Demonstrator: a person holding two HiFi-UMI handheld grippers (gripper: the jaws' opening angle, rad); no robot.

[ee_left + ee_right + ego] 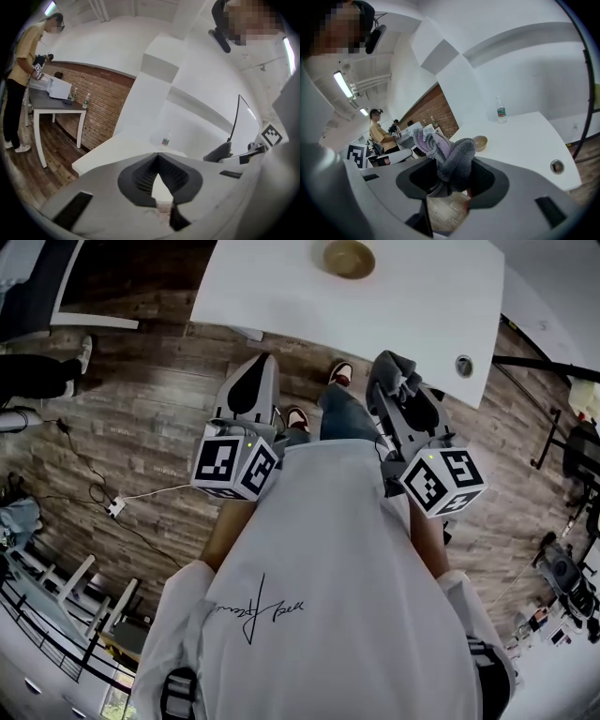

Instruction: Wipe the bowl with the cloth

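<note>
A small tan bowl stands on the white table near its far edge; the right gripper view shows the bowl beyond the jaws. My right gripper is shut on a bunched grey and purple cloth, which sticks up out of the jaws; from the head view the cloth hangs short of the table's near edge. My left gripper is over the floor in front of the table, left of the right one. In its own view the left gripper has its tips together and holds nothing.
A water bottle stands at the table's far side, and a round cable hole sits near its right corner. Cables and a plug lie on the wooden floor at left. A person stands at another table by the brick wall.
</note>
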